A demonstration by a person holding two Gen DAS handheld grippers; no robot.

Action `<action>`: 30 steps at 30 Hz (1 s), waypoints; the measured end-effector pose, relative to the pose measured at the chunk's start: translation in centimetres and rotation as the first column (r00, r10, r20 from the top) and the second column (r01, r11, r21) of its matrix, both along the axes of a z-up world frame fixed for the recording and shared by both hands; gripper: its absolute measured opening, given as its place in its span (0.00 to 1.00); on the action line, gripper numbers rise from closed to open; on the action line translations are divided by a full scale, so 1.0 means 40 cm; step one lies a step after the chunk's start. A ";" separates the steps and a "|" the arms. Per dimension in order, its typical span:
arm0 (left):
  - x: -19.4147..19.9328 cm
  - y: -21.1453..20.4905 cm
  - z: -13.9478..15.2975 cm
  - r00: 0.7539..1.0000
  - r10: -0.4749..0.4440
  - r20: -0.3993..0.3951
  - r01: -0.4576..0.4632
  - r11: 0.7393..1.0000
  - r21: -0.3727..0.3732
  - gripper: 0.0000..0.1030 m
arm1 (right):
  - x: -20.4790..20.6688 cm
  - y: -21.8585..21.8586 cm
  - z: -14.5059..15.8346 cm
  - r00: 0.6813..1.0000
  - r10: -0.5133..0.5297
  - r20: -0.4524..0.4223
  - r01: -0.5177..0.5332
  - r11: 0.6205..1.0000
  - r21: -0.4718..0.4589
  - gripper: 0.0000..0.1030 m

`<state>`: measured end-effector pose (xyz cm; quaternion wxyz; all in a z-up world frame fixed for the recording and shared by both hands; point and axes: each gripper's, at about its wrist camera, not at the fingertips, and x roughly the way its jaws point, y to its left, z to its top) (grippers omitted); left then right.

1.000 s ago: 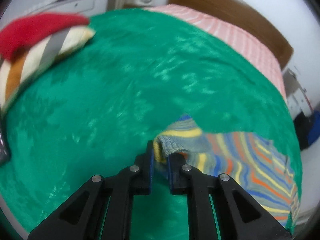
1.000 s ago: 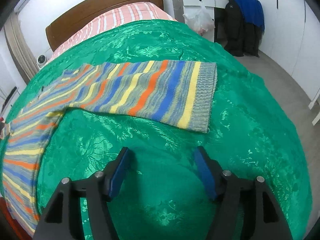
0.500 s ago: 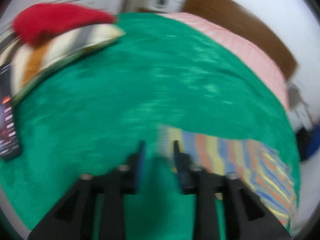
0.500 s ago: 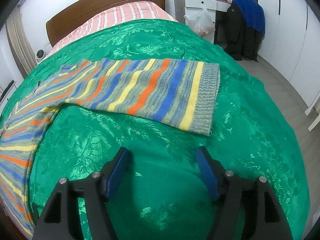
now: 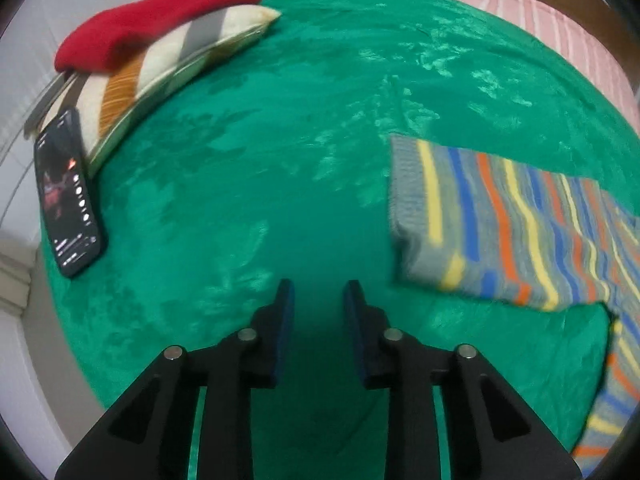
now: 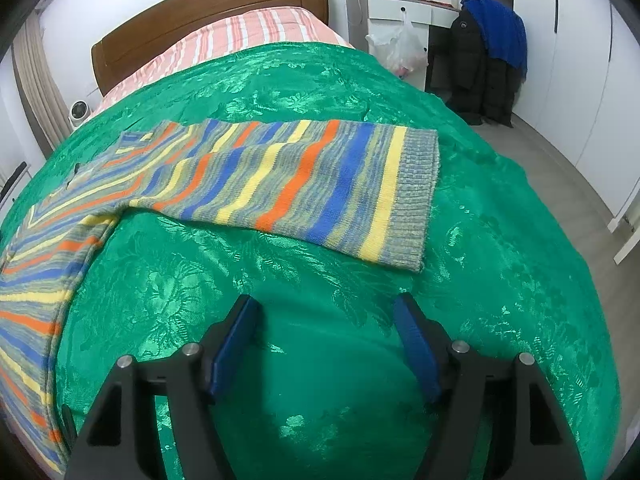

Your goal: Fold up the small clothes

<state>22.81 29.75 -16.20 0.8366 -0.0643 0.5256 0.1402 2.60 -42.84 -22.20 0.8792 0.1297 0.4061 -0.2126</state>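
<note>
**Both claws empty, sweater flat on bed**

Striped sweater [image 6: 288, 184] lies spread on the green bedspread [image 6: 500, 280], sleeves out to either side. Left claw [image 5: 318, 300] jaws closing, narrow gap, nothing between them; sleeve cuff [image 5: 408, 196] off to its right, apart. Right claw [image 6: 326, 316] wide open, empty, just short of the other cuff [image 6: 416, 200].

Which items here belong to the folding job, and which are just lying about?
Job:
- striped sweater, spread flat
- left tongs, closing on nothing
- right tongs, open, empty

Lying about:
- phone
- striped pillow
- red garment
</note>
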 end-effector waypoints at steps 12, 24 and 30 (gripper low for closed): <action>0.033 -0.149 0.026 0.970 -0.182 0.163 0.207 0.967 -0.149 0.77 | -0.002 0.007 -0.007 1.000 0.009 0.022 -0.008 1.000 -0.025 0.73; -0.108 0.004 -0.028 0.985 -0.088 0.149 0.109 0.984 -0.142 0.73 | 0.002 0.016 -0.012 1.000 0.015 0.027 -0.013 0.998 -0.057 0.76; -0.192 -0.093 -0.011 0.957 -0.151 0.249 0.212 0.946 -0.243 0.91 | -0.008 0.016 -0.013 0.998 0.020 0.052 -0.017 0.998 -0.058 0.76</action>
